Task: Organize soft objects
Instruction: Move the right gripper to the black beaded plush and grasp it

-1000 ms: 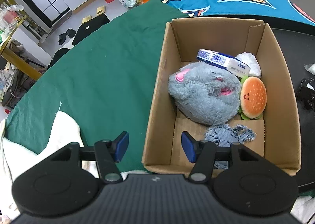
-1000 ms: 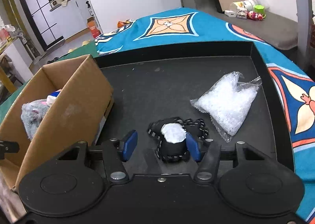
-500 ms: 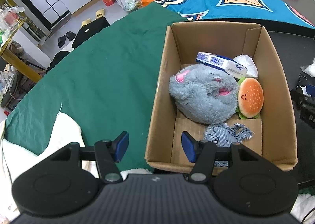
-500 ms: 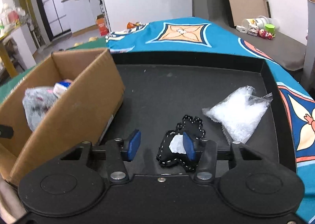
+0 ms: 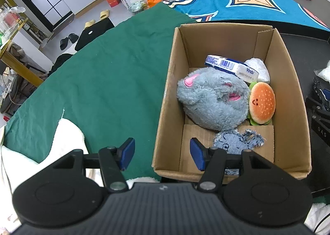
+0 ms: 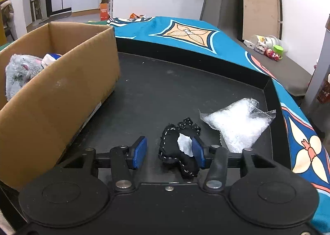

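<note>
Both wrist views look steeply down, sharing the cardboard box [image 5: 226, 41] [image 6: 61, 82] closely.

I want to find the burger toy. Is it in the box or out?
In. The burger sits inside the box, wedged between the grey plush and the box's wall.

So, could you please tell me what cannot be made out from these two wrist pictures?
- Denim patch, left wrist view: its near end is hidden behind the left claw.
- White wad in the cardboard box, left wrist view: partly covered by the tissue pack, so what it is stays unclear.
- Black felt toy, right wrist view: the right claw has been closing, but its finger hides any contact.
- Grey plush, right wrist view: mostly behind the box wall.
</note>
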`<act>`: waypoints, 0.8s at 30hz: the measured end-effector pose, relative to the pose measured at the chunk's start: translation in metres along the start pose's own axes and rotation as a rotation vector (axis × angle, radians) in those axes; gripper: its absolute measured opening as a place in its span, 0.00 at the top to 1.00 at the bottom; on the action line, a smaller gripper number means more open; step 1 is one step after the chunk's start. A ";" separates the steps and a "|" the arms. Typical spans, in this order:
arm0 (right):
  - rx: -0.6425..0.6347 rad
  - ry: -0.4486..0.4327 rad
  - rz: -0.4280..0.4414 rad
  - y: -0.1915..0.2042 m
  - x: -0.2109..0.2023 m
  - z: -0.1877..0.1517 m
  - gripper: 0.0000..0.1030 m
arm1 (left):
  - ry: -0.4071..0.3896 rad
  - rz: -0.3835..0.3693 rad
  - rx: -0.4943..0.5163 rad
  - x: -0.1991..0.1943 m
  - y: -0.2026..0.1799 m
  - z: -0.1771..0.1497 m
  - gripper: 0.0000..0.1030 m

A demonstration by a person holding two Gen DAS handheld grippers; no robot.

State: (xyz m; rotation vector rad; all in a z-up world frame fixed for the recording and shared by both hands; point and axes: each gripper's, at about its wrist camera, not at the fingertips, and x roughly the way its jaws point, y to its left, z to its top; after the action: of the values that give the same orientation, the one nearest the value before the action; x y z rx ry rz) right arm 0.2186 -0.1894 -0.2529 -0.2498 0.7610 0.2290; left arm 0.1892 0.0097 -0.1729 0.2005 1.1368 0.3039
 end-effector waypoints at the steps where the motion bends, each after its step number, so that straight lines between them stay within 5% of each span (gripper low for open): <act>1: -0.005 -0.002 -0.010 0.000 0.000 -0.001 0.62 | 0.001 0.001 0.001 0.000 0.000 0.000 0.44; 7: 0.051 -0.007 -0.022 -0.016 0.000 0.000 0.80 | 0.010 -0.002 -0.008 0.002 0.002 0.001 0.44; 24: 0.152 0.015 0.005 -0.034 -0.040 0.009 0.82 | 0.018 -0.051 -0.040 0.005 0.013 0.000 0.44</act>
State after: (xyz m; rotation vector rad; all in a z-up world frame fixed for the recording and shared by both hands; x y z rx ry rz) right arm 0.2062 -0.2228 -0.2134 -0.1054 0.7903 0.1735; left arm 0.1890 0.0239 -0.1736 0.1333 1.1507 0.2831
